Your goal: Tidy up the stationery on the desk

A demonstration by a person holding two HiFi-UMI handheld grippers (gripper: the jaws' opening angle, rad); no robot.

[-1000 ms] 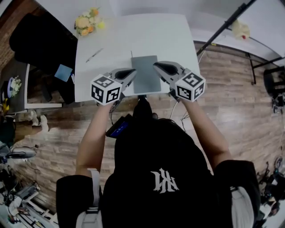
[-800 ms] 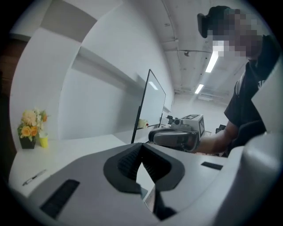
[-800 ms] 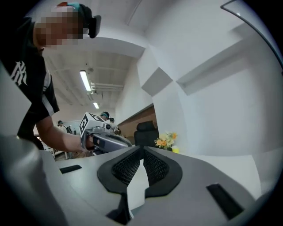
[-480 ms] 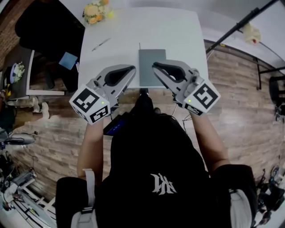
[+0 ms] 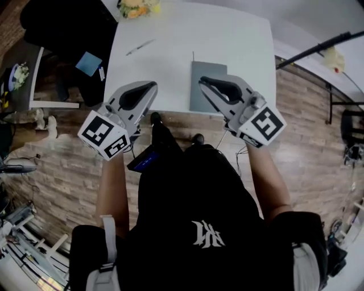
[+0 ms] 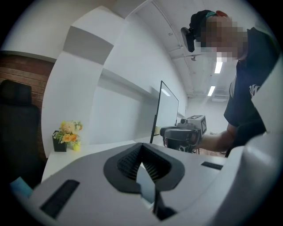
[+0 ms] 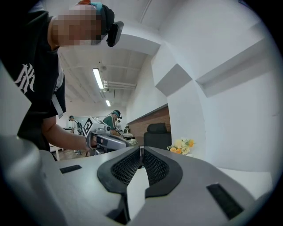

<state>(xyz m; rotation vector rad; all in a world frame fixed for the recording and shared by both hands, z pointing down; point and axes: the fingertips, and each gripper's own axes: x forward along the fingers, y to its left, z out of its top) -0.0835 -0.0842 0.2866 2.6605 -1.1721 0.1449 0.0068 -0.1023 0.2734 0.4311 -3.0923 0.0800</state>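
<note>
A person holds two grippers over the near edge of a white desk [image 5: 227, 40]. The left gripper [image 5: 151, 85], centre left, has its jaws pressed together on nothing. The right gripper [image 5: 203, 81], centre right, is likewise closed and empty. A grey notebook [image 5: 199, 101] lies mid-frame at the desk's near edge, partly hidden by the right gripper. A pen [image 5: 140, 47] rests upper left, and flowers [image 5: 136, 7] sit at the top edge.

A small pot of yellow and orange flowers [image 5: 136, 7] stands near a black chair [image 5: 57, 28]. A black pole [image 5: 318, 49] crosses above the brick-patterned floor [image 5: 68, 170].
</note>
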